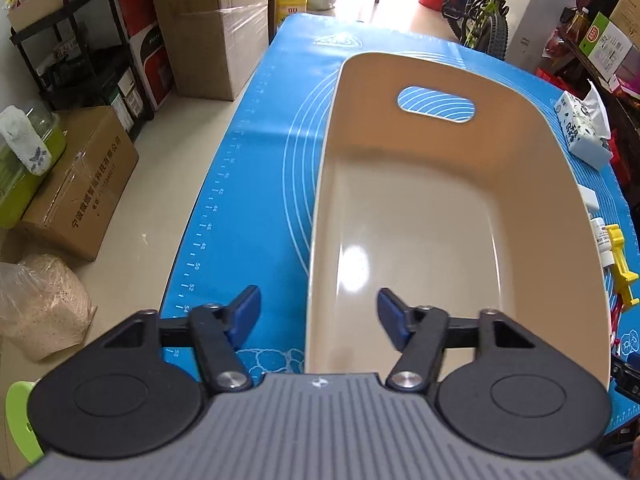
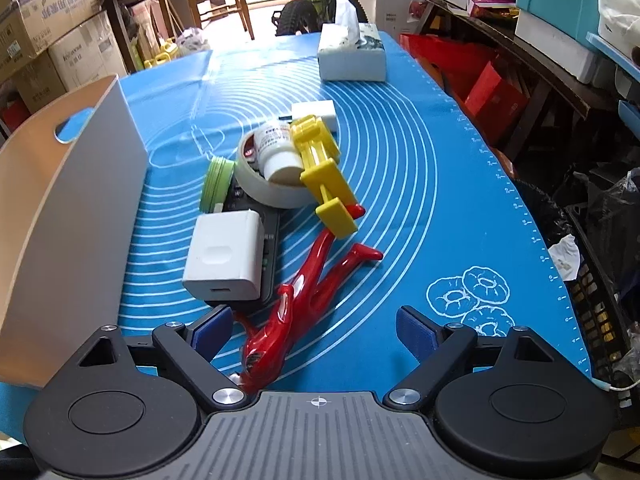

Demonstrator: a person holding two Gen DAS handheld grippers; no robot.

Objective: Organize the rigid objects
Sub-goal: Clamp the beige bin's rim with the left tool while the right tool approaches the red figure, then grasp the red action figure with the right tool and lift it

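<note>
A beige bin (image 1: 420, 216) with a handle slot stands empty on the blue mat (image 1: 256, 208). My left gripper (image 1: 318, 316) is open over the bin's near left rim. In the right wrist view the bin (image 2: 72, 208) is at the left. Beside it lies a pile: a white charger (image 2: 224, 256) on a black device, a green lid (image 2: 216, 184), a tape roll (image 2: 276, 192) holding a white bottle (image 2: 278, 152), a yellow clamp (image 2: 320, 168) and a red glossy tool (image 2: 304, 296). My right gripper (image 2: 314, 332) is open just above the red tool's near end.
A tissue box (image 2: 352, 56) stands at the mat's far end, a small white block (image 2: 314, 110) behind the pile. Cardboard boxes (image 1: 208, 20) and a black shelf (image 1: 80, 40) are on the floor to the left. Shelves and red boxes (image 2: 492, 92) line the right side.
</note>
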